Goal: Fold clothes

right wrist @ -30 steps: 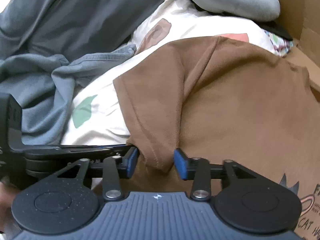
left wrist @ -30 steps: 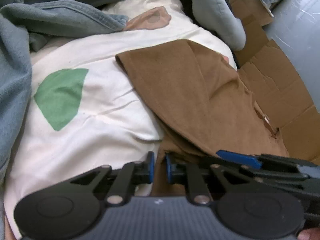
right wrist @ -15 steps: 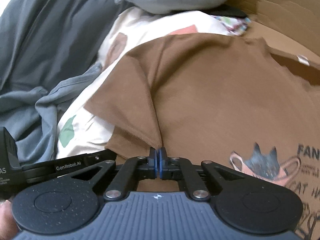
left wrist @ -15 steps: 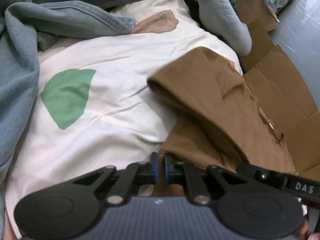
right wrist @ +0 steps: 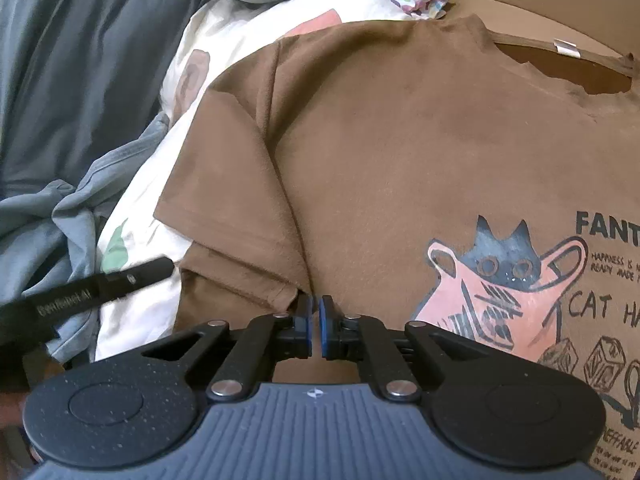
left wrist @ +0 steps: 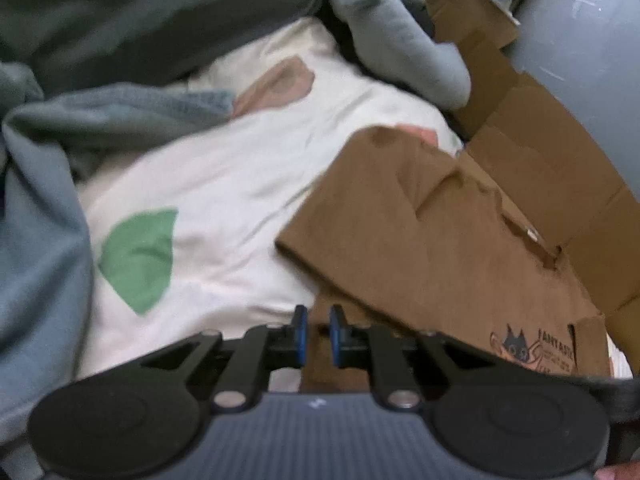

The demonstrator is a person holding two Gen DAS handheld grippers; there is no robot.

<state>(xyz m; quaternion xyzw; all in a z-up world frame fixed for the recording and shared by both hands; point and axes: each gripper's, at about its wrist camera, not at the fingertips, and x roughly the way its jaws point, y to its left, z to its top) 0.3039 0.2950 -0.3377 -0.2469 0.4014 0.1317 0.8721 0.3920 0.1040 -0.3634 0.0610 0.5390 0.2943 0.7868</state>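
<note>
Brown cotton, printed with a dark cat in a pink jug and black lettering, makes up the short-sleeved T-shirt (right wrist: pixel 420 152) that lies front-up, its body over flattened cardboard (left wrist: pixel 552 160) and its sleeve side over a white cloth with green and tan patches (left wrist: pixel 208 208). The right gripper (right wrist: pixel 314 316) sits at the hem of the folded-in sleeve, its blue-padded jaws nearly pressed together with only a thin slit between them; whether any fabric is caught there I cannot tell. The left gripper (left wrist: pixel 318 334) hovers low over the shirt's side edge, jaws slightly spread, brown fabric showing through the gap (this view is blurred, so whether they touch the fabric is unclear). In the right wrist view its black finger (right wrist: pixel 100 288) reaches across the white cloth toward the sleeve. Crumpled grey-blue garments (right wrist: pixel 48 220) are heaped to the left, and a pale grey garment (left wrist: pixel 400 40) lies beyond.
</note>
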